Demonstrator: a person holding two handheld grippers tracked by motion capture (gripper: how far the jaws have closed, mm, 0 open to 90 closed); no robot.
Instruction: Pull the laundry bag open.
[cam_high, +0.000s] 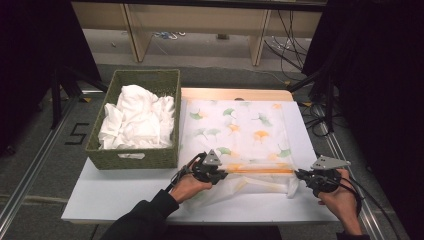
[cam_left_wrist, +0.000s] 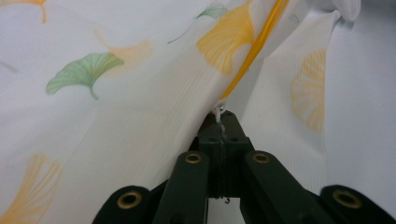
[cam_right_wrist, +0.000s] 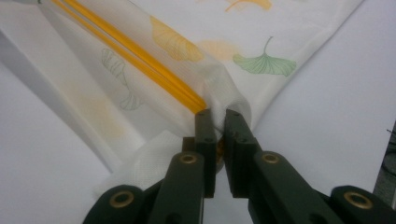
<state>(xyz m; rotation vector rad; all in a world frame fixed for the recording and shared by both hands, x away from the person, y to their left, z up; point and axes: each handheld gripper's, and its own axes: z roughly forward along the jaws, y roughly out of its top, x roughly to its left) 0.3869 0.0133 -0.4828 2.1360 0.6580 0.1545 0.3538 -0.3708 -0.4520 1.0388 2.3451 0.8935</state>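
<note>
High view: the left gripper (cam_high: 220, 176) is clamping the near edge of a leaf-printed cloth (cam_high: 240, 132), jaws pressed together on the fabric beside its orange stripe (cam_high: 260, 170); the right gripper (cam_high: 300, 175) is pinching the same edge at its other end, jaws narrow with cloth bunched between them; the edge is stretching taut between both, raised off the white table (cam_high: 125, 197); beyond, the cloth is lying flat; a woven basket (cam_high: 135, 157) holding white laundry (cam_high: 137, 120) is standing just beside it, at the left.
</note>
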